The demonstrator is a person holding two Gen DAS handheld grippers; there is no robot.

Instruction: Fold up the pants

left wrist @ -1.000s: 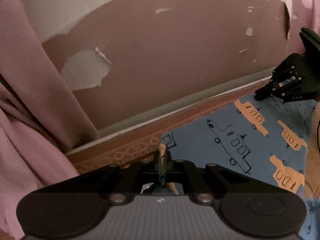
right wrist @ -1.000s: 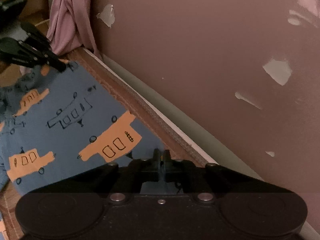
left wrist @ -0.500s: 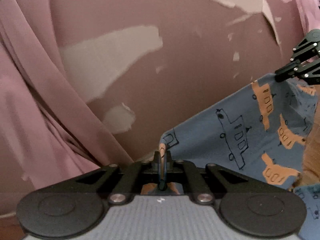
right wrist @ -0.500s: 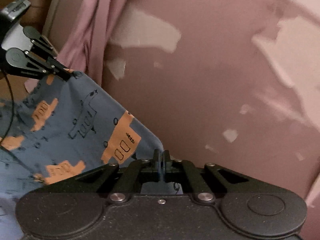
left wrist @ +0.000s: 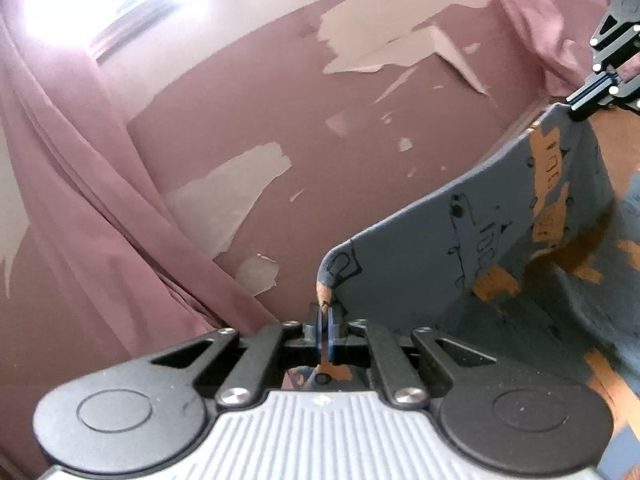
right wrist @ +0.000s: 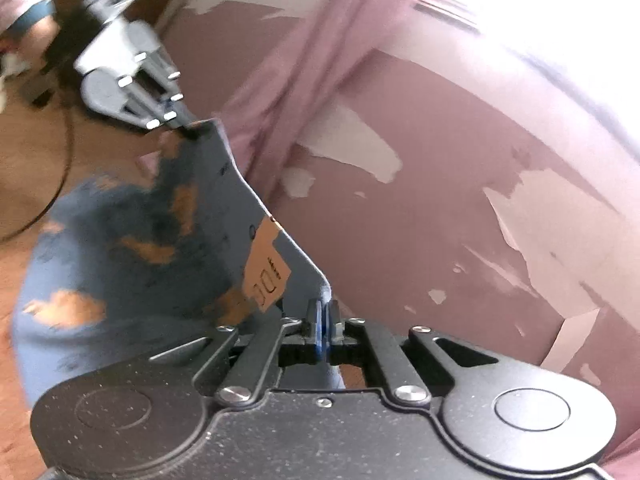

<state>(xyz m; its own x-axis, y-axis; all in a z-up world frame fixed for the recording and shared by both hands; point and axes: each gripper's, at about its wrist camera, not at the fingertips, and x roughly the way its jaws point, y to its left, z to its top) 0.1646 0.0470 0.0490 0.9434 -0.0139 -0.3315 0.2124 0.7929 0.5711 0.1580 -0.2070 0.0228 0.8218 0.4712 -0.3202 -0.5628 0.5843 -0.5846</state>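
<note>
Left wrist view: the left gripper (left wrist: 325, 320) has its jaws pressed together on a corner of the pants (left wrist: 480, 248), blue fabric printed with orange and outlined vehicles. The pinched corner curls just above the fingertips. From there the upper edge of the cloth runs ahead and to the right, up to the right gripper (left wrist: 580, 102), which clamps the far corner at the upper right of the frame. The fabric hangs taut between the two tools and drops below that edge toward a brown surface (left wrist: 608, 376) at lower right.

Right wrist view: the right gripper (right wrist: 322, 324) is likewise closed on a cloth corner, the fabric passing between its fingertips. The pants (right wrist: 132, 248) fall away to the left of the tool, motion-blurred low down. The left gripper (right wrist: 180, 124) appears ahead and to the upper left, gripping the opposite corner.

Beyond both tools stands a mauve wall (left wrist: 248, 120) with large patches of peeled paint. A pink curtain (left wrist: 72, 208) hangs to the left of the left gripper. Strong glare whitens the top of each view.
</note>
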